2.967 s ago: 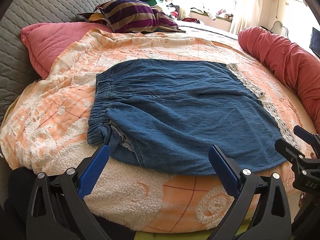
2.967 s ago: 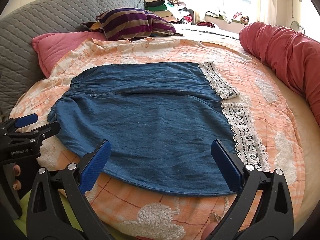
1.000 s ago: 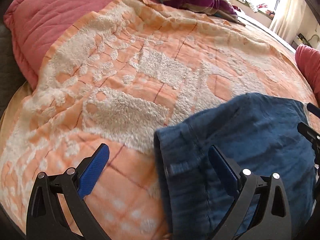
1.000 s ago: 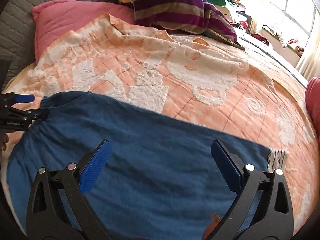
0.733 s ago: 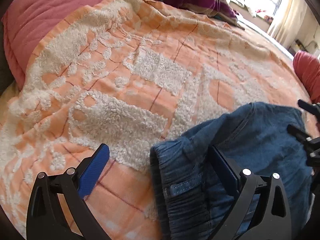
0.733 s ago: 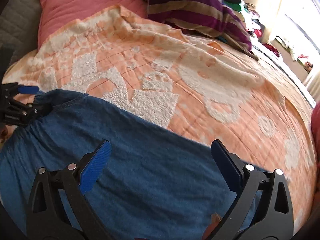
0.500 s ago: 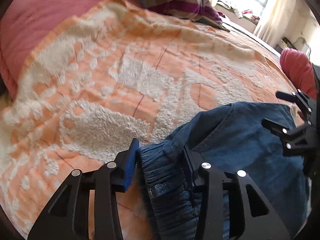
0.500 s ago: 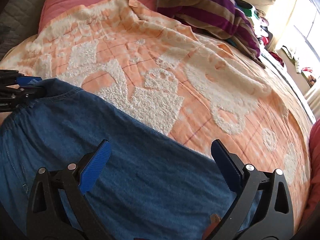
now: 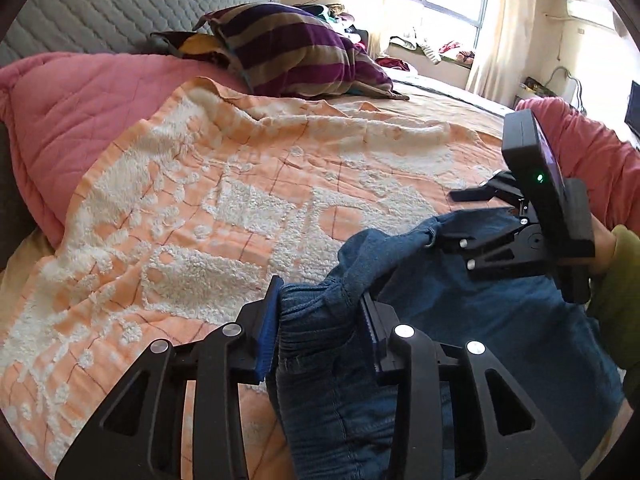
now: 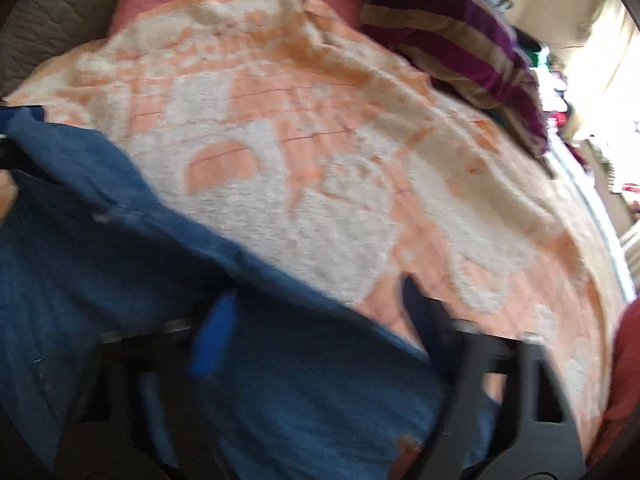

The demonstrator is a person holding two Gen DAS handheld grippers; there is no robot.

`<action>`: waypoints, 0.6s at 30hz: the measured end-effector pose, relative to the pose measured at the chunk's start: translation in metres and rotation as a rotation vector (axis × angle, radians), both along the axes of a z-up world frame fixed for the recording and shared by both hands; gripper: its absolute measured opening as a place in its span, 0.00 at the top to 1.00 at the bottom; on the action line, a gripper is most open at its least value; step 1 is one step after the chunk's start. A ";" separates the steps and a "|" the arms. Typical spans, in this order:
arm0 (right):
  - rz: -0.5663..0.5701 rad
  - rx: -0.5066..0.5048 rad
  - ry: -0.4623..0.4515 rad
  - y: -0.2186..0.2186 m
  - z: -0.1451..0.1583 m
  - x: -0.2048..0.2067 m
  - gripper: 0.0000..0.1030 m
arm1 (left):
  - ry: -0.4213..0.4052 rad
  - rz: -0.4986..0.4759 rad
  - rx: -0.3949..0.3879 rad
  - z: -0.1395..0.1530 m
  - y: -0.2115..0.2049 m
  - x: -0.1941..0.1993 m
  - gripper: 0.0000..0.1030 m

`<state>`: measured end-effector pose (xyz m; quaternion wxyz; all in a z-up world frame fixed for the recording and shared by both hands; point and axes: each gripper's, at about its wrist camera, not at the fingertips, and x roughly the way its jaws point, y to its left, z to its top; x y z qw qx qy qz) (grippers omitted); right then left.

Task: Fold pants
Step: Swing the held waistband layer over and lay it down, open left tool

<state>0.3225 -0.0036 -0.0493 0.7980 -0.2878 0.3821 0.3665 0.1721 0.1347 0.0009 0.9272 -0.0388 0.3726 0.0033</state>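
The blue denim pants [image 9: 460, 320] lie on the bed at the lower right of the left wrist view. My left gripper [image 9: 320, 320] is closing, its blue pads pressing the bunched elastic waistband, which is raised off the blanket. Further right, a hand in a green sleeve holds my right gripper [image 9: 452, 218] at the pants' far edge. In the blurred right wrist view the pants [image 10: 120, 260] fill the lower left. There my right gripper [image 10: 316, 320] is closing over the denim's folded edge, with its fingers still well apart.
An orange and white fleece blanket [image 9: 200, 200] covers the bed. A pink pillow [image 9: 80, 100] and a striped purple pillow [image 9: 288, 48] lie by the grey quilted headboard [image 9: 100, 0]. A red bolster [image 9: 592, 152] runs along the right side.
My left gripper went from wide open to clamped on the waistband and lifted it. My right gripper moved to the far edge, rolled, and its jaws narrowed.
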 end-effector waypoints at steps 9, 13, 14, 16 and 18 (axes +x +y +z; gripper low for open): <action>-0.009 0.237 0.031 -0.042 0.040 -0.048 0.94 | -0.036 0.010 0.020 0.007 0.002 -0.016 0.68; -0.027 0.299 0.008 -0.068 0.059 -0.082 0.94 | -0.060 -0.020 0.026 0.015 -0.004 -0.032 0.67; -0.026 0.305 0.002 -0.072 0.061 -0.090 0.94 | -0.062 -0.026 0.028 0.016 -0.007 -0.036 0.67; -0.020 0.322 -0.009 -0.081 0.066 -0.109 0.94 | -0.064 -0.033 0.029 0.018 -0.011 -0.046 0.67; -0.019 0.338 -0.010 -0.088 0.068 -0.126 0.94 | -0.065 -0.042 0.014 0.019 -0.013 -0.057 0.67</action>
